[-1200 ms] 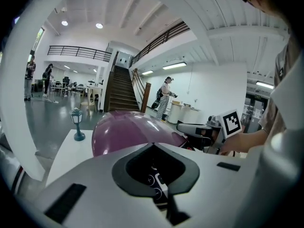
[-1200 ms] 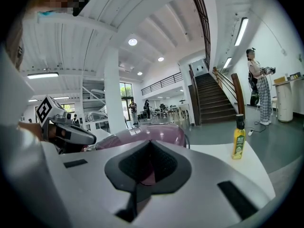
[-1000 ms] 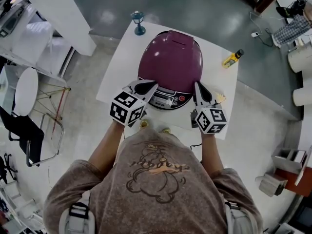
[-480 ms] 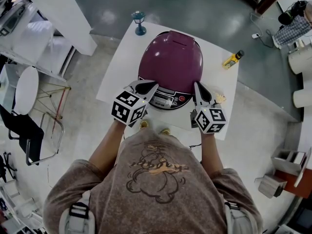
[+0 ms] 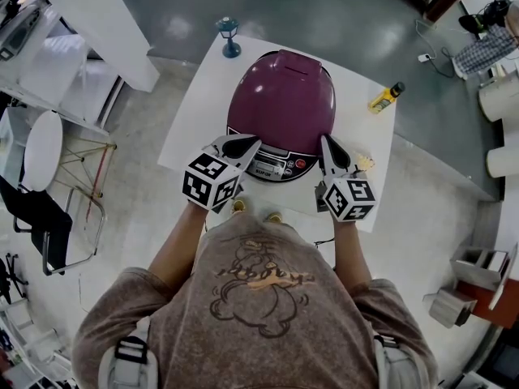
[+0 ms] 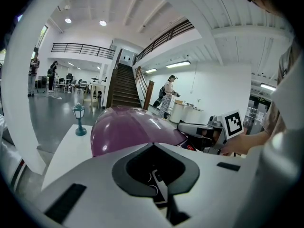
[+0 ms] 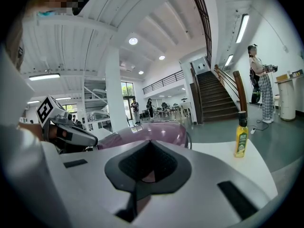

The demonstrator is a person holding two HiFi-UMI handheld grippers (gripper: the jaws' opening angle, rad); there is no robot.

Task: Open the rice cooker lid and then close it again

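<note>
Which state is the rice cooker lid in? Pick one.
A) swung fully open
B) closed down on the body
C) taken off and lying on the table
B: the purple lid covers the rice cooker fully, with no inner pot showing.

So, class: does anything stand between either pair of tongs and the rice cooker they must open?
Nothing visible does. The left tongs and the right tongs are both right at the front of the rice cooker. The yellow bottle and small lamp stand clear, farther back.
</note>
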